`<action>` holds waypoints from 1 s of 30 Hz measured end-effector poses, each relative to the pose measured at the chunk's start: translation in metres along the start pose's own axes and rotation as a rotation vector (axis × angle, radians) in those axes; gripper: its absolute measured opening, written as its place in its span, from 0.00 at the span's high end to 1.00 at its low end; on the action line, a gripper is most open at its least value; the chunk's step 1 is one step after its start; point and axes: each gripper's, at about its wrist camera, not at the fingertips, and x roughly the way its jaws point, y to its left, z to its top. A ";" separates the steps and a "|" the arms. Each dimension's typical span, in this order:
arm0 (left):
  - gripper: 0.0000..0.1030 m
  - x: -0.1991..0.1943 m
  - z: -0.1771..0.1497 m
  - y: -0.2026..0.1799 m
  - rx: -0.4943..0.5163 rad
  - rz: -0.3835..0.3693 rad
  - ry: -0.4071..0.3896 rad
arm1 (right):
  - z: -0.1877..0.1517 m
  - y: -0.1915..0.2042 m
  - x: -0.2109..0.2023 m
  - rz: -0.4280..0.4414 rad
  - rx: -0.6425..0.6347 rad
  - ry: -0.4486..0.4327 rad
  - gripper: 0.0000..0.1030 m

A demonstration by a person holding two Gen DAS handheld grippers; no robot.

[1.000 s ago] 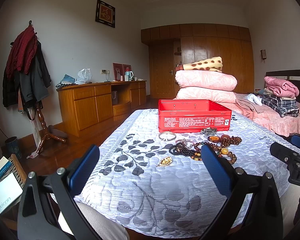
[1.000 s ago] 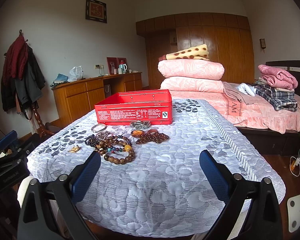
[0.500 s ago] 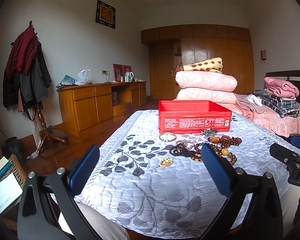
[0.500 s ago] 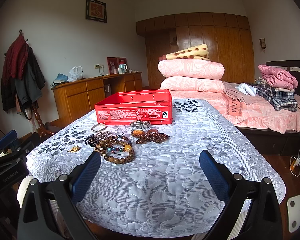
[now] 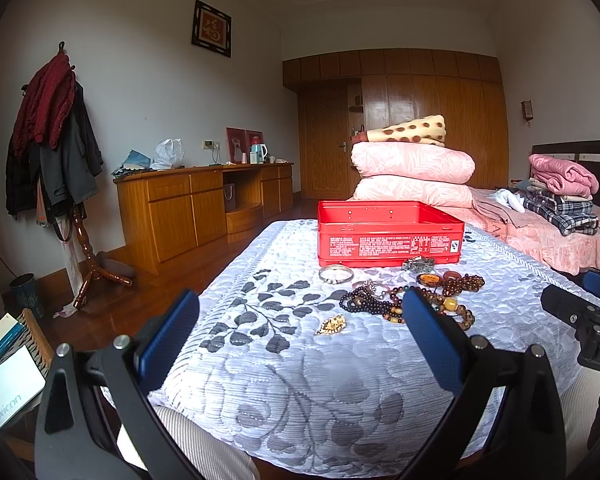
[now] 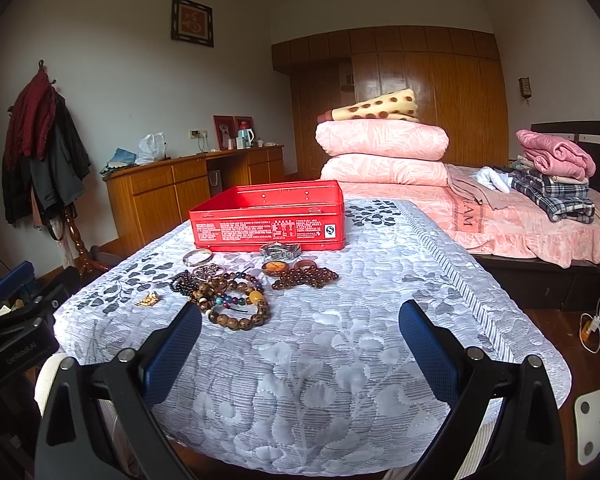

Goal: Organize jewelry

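Observation:
An open red tin box [image 5: 388, 234] [image 6: 268, 220] stands on a table under a white leaf-patterned cloth [image 5: 300, 360] [image 6: 320, 360]. In front of the box lies jewelry: a silver bangle [image 5: 335, 273] [image 6: 197, 257], a watch [image 5: 418, 264] [image 6: 280, 251], brown bead bracelets [image 5: 460, 283] [image 6: 236, 304], dark beads [image 5: 354, 303] and a small gold brooch [image 5: 332, 325] [image 6: 148, 300]. My left gripper [image 5: 300, 336] is open, low at the table's near edge, short of the brooch. My right gripper [image 6: 300, 340] is open too, hovering near the edge, apart from the beads.
A wooden sideboard [image 5: 204, 204] and a coat rack [image 5: 60, 152] stand along the left wall. A bed [image 6: 540, 220] with folded pink quilts [image 6: 384, 152] and clothes lies right of the table. A white scale [image 6: 596, 420] sits on the floor.

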 end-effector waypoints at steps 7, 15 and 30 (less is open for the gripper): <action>0.05 0.001 0.001 0.000 0.000 0.000 0.000 | 0.000 0.000 0.000 0.000 0.000 0.000 0.06; 0.05 0.001 0.001 0.002 -0.002 -0.001 0.001 | 0.001 0.001 -0.001 0.000 0.000 0.000 0.06; 0.05 0.026 -0.007 0.013 -0.021 0.001 0.060 | -0.003 0.004 0.024 0.026 -0.005 0.042 0.06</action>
